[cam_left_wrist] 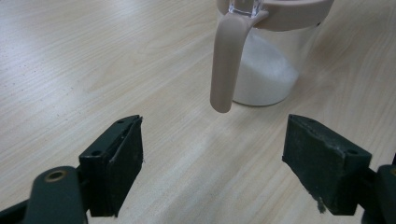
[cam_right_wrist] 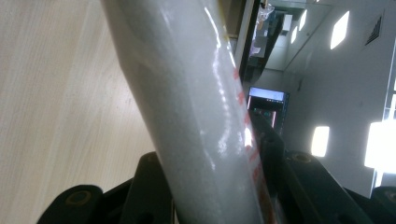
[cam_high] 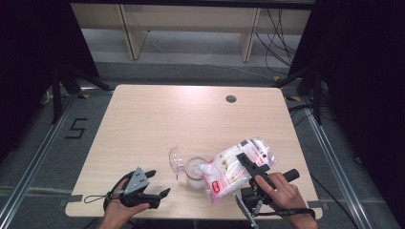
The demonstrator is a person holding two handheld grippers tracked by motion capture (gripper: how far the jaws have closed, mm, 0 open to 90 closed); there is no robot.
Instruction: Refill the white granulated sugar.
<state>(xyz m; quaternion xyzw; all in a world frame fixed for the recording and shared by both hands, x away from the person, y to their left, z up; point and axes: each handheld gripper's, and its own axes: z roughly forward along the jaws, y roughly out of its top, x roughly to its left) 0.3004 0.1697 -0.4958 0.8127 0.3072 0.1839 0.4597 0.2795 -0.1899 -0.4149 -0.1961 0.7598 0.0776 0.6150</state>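
A clear plastic jug (cam_high: 195,172) with a beige handle (cam_left_wrist: 225,60) and white powder in its bottom stands near the table's front middle; its clear lid (cam_high: 177,160) is flipped open to the left. A bag of white powder with red print (cam_high: 234,168) hangs tilted, its lower corner at the jug's mouth. My right gripper (cam_high: 243,161) is shut on the bag (cam_right_wrist: 196,116), one jaw on each side of it (cam_right_wrist: 212,179). My left gripper (cam_high: 160,182) rests open at the front left, its jaws wide apart (cam_left_wrist: 212,140) and pointing at the jug (cam_left_wrist: 266,70) without touching it.
The light wooden table (cam_high: 143,124) has a round cable hole (cam_high: 230,98) near its far edge. Beyond it stand pale furniture legs (cam_high: 248,38) with cables on the floor at the right. Black stands flank the table on both sides.
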